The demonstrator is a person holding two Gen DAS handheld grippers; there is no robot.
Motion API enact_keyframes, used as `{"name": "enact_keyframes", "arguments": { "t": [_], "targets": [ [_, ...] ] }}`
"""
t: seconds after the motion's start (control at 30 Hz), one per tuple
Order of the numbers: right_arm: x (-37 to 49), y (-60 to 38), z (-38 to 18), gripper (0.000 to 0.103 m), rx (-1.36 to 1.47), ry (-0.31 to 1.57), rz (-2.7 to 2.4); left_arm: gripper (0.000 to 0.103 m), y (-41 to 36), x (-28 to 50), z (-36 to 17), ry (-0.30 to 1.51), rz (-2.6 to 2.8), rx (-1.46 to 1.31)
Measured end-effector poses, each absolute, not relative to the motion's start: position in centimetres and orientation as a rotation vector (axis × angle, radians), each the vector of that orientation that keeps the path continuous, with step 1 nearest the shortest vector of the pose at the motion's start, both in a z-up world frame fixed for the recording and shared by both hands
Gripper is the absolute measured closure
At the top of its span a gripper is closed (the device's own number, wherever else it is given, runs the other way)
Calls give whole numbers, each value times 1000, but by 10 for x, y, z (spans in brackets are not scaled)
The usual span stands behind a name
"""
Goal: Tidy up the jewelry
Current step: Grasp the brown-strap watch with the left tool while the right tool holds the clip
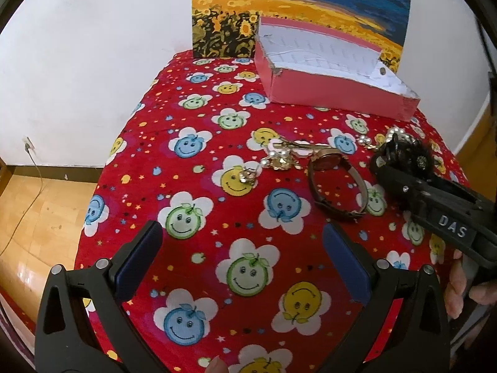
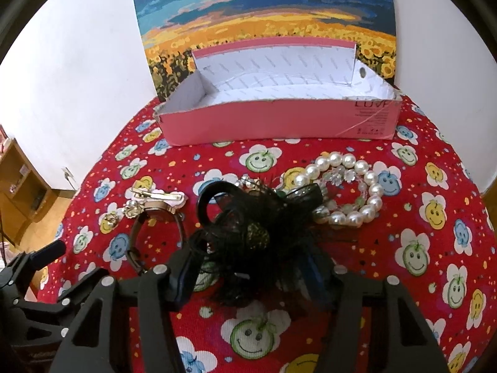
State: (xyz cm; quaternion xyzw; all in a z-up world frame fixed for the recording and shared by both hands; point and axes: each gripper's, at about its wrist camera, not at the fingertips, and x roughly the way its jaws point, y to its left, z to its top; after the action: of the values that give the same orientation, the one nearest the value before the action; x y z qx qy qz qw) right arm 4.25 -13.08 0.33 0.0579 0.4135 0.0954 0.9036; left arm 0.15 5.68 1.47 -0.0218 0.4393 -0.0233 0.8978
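My right gripper [image 2: 248, 275] stands low over the red smiley cloth [image 2: 435, 264], its jaws closed around a black feather hair ornament [image 2: 248, 227] with both pads against the fluff. From the left wrist view the right gripper [image 1: 400, 155] is seen at the right with that ornament [image 1: 413, 152] at its tip. A pearl bracelet [image 2: 351, 186] lies just behind the ornament. A brown-strapped watch [image 1: 335, 186] and a gold hair clip [image 1: 298, 146] lie left of it. My left gripper [image 1: 242, 233] is open over bare cloth, nothing between its fingers.
An open pink cardboard box [image 2: 279, 124] with a white inside stands at the back of the table, against a sunflower painting [image 2: 264, 15]. A small gold brooch [image 1: 247, 175] lies left of the watch. The table drops to a wooden floor [image 1: 37, 217] on the left.
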Motion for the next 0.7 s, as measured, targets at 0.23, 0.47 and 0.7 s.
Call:
{"name": "enact_keyframes", "arguments": {
  "t": [0.23, 0.47, 0.7],
  "targets": [
    [24, -148, 32, 43, 98, 761, 217, 0, 34, 6, 23, 914, -99, -59],
    [16, -181, 42, 42, 141, 743, 217, 0, -3, 28, 18, 933, -143, -53],
    [11, -203, 40, 42, 168, 736, 231, 0, -23, 51, 2, 964, -76, -21]
  ]
}}
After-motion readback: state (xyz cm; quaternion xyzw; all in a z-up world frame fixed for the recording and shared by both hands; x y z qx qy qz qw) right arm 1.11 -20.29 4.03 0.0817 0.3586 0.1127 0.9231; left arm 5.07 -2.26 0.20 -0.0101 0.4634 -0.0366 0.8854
